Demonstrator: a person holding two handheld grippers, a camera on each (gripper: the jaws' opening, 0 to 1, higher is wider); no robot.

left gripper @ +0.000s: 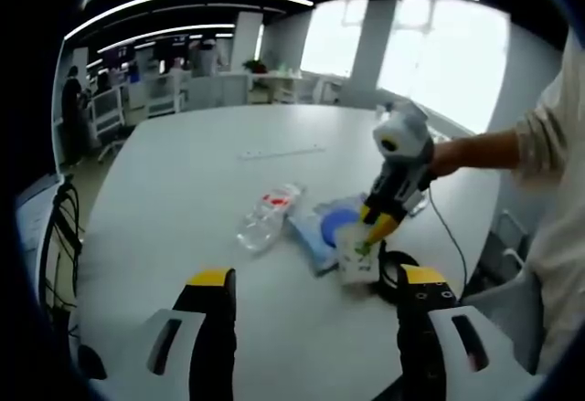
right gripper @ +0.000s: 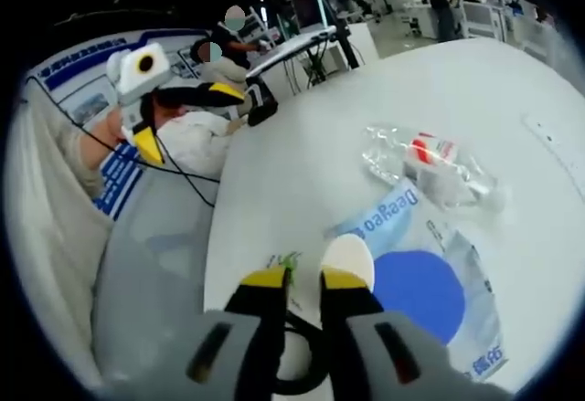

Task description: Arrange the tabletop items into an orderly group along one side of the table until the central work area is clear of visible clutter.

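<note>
Left gripper (left gripper: pixel 315 293) hangs wide open and empty at lower frame; right gripper (left gripper: pixel 379 227), centre right, pinches a small white carton (left gripper: pixel 356 255) beside a blue-printed bag (left gripper: pixel 322 227) and crumpled clear bottle (left gripper: pixel 268 216) on the white table (left gripper: pixel 183 173).

A long white power strip (left gripper: pixel 281 153) lies on the far tabletop. Office desks (left gripper: pixel 155 90) and bright windows (left gripper: pixel 439 54) stand beyond. A seated person (right gripper: pixel 233 40) occupies the background.
</note>
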